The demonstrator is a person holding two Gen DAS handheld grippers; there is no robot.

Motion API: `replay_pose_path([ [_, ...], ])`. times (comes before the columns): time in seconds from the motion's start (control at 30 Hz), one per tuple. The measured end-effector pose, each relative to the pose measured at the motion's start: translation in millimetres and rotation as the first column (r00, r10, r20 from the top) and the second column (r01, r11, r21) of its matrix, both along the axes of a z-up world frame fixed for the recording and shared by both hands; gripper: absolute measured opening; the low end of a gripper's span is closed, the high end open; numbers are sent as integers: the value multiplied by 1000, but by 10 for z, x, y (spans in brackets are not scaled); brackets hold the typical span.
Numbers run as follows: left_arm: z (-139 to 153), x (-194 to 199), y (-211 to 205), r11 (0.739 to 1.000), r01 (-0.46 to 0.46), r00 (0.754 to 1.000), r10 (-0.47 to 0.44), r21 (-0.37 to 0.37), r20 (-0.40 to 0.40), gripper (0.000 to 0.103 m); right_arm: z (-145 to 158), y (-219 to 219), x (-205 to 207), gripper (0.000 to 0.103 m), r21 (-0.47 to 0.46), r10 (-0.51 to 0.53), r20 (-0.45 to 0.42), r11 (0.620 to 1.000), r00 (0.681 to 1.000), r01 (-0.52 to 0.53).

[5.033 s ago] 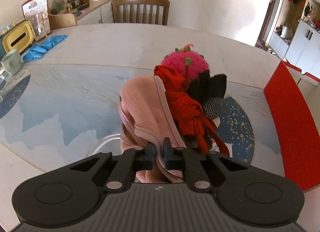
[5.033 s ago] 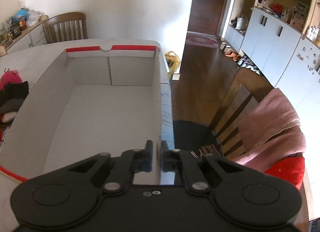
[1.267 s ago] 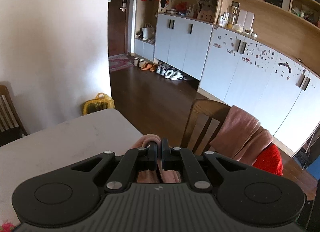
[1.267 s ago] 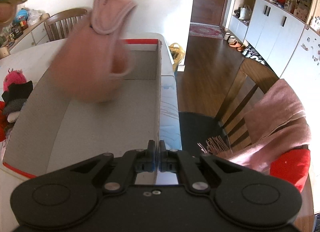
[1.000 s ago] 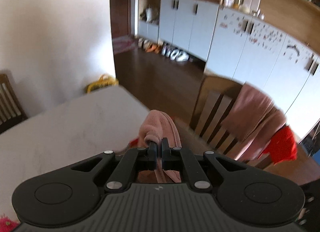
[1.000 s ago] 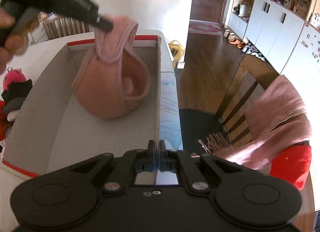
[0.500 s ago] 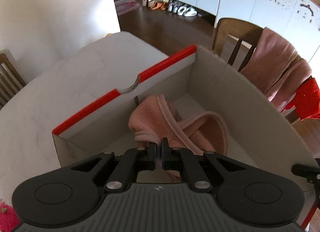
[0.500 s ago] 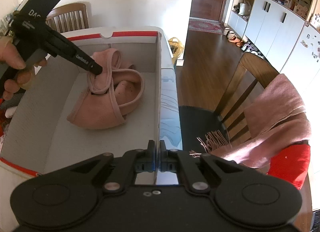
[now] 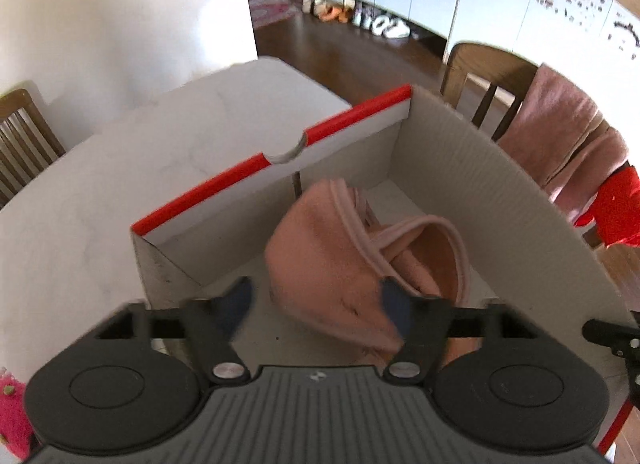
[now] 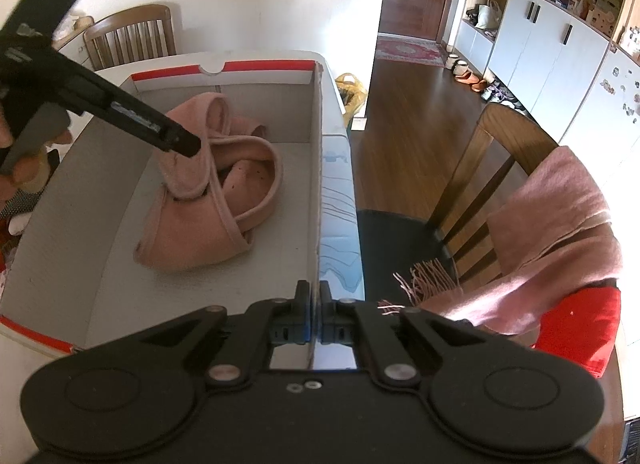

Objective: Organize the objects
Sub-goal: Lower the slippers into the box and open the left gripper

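A pink fleece hat (image 9: 344,260) lies crumpled on the floor of the white cardboard box with red rims (image 9: 472,168). My left gripper (image 9: 316,300) hangs just over it inside the box. Its jaws are opening and stand wide apart, with the hat between them and the pads off the cloth. In the right wrist view the left gripper's black finger (image 10: 176,138) pokes against the hat (image 10: 208,200). My right gripper (image 10: 314,316) is shut right at the top edge of the box's right wall (image 10: 318,184). Whether it pinches that wall does not show.
A pink plush toy (image 9: 12,404) and dark clothes (image 10: 16,204) lie on the table left of the box. A wooden chair (image 10: 492,168) draped with a pink scarf (image 10: 552,232) and a red cloth (image 10: 576,328) stands to the right. Another chair (image 10: 132,36) stands behind the table.
The left gripper carried the pink hat over from the clothes pile, lowered it into the box and spread its jaws. The hat now rests on the box floor. The right gripper stayed put.
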State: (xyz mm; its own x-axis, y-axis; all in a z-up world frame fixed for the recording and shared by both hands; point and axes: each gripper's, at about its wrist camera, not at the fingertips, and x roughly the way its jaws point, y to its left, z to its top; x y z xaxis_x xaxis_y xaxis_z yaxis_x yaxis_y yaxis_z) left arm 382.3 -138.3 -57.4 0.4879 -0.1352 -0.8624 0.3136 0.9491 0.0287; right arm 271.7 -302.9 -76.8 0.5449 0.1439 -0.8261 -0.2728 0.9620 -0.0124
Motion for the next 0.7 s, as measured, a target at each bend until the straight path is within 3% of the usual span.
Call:
replay_pose_path([
  [0.2,187,-196,97,999,12,1000,-11,-48,21,75,0,14,5,2,-4,-6,-7,1000,1000,6],
  [0.7,822,-977,517,987,13,985,15,-163,171,75,12,73,-2,2,-31,-3,-15,1000,1000,2],
])
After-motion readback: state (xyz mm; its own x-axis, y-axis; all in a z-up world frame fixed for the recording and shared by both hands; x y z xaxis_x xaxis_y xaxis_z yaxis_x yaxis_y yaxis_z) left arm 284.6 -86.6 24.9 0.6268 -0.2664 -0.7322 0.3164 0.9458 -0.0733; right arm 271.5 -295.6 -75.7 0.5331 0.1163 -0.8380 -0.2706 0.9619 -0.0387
